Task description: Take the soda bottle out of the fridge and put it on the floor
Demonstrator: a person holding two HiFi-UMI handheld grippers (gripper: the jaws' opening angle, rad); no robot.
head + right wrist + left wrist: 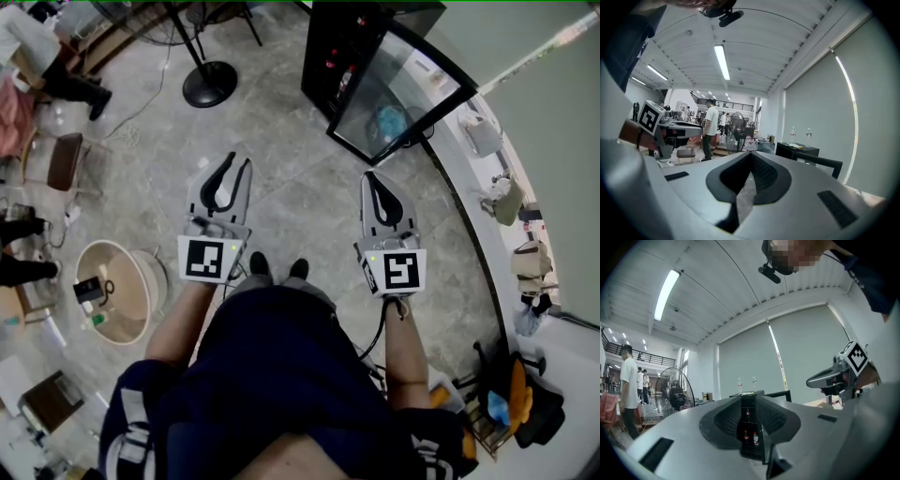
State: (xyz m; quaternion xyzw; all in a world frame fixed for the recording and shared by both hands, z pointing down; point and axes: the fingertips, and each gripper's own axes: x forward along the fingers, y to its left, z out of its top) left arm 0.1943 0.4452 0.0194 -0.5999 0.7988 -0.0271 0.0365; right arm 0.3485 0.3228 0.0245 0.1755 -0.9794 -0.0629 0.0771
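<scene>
The black fridge [328, 52] stands on the floor ahead of me, its glass door [403, 94] swung open to the right. In the left gripper view I see the fridge [751, 453] through the jaw gap, with two red-labelled soda bottles [746, 437] on a lower shelf and another above. My left gripper [238, 161] [750, 397] is held level and slightly open, with nothing between its jaws. My right gripper [369, 175] [750, 153] is beside it, its tips together and empty. Both are well short of the fridge.
A fan's round base [209, 82] sits on the floor left of the fridge. A pale round tub [122, 291] and a stool [64, 159] are at my left, with people beyond. A white curb [469, 216] and bags [511, 403] line the right. Two water bottles [739, 383] top the fridge.
</scene>
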